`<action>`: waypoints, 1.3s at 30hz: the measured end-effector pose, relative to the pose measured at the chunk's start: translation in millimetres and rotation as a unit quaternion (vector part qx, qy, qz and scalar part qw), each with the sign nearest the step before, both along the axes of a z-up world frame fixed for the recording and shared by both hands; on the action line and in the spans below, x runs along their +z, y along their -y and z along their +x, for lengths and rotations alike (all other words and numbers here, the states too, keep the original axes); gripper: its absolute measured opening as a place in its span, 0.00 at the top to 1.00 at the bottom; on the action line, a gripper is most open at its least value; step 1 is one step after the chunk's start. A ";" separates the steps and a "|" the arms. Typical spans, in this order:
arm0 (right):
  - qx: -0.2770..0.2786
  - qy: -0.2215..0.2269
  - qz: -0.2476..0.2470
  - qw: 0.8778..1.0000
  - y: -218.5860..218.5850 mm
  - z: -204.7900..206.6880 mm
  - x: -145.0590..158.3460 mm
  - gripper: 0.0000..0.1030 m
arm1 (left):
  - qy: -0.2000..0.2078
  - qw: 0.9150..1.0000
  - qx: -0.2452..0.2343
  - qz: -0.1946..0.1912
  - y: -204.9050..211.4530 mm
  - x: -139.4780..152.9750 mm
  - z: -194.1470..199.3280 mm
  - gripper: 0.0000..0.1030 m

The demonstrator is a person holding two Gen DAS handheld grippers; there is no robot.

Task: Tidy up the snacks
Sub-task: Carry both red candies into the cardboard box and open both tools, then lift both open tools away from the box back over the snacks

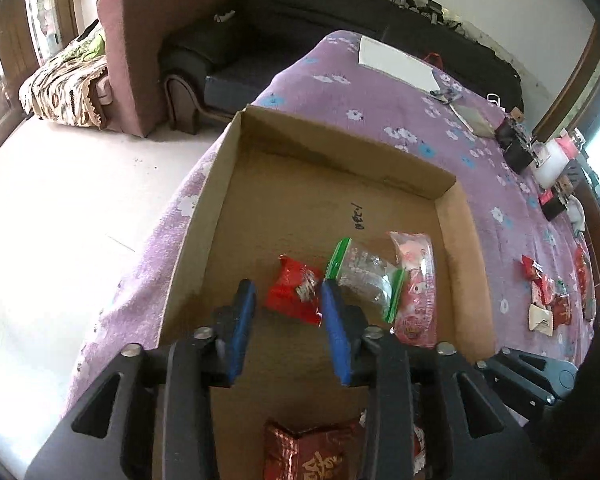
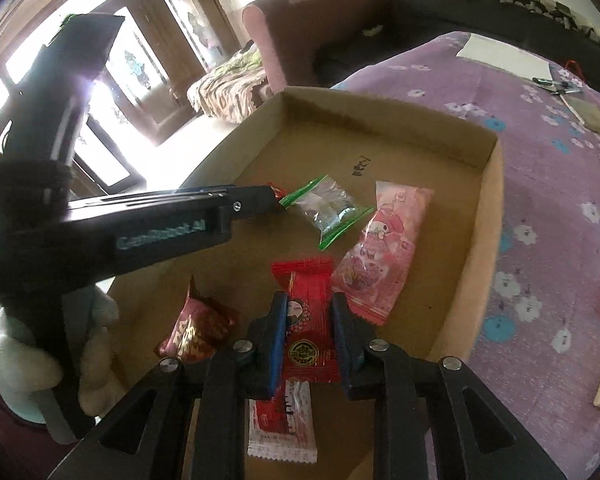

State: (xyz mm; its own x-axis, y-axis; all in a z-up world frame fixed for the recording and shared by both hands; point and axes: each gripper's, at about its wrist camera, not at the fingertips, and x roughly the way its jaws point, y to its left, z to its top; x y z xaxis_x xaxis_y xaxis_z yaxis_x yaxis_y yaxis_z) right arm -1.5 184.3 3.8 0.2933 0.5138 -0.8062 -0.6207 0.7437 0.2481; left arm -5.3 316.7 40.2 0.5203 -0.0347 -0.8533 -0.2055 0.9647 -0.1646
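Fingers of our right gripper (image 2: 309,334) clamp a red snack packet (image 2: 306,316) above the cardboard box (image 2: 488,216). Our left gripper (image 1: 288,320) hangs parted, gripping nothing, over a small red packet (image 1: 294,294). Inside the box we count six snacks, including one clear green-edged bag (image 2: 326,208) and one pink packet (image 2: 374,260).

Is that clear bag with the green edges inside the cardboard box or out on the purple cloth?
Inside. The clear bag lies flat on the box floor, between a red packet and a pink packet.
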 end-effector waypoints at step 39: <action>-0.265 0.090 0.002 0.960 301.4 -34.9 31.7 0.46 | 0.064 0.995 -0.055 -0.057 128.5 39.8 -106.0 0.52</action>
State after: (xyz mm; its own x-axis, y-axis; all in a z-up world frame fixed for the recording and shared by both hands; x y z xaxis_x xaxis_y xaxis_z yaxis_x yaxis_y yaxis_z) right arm -36.4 -117.1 35.5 0.6493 0.2569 -0.7159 -0.1880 0.9662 0.1762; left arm -111.2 188.2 80.0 0.6117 -0.1892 -0.7682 -0.0708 0.9540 -0.2913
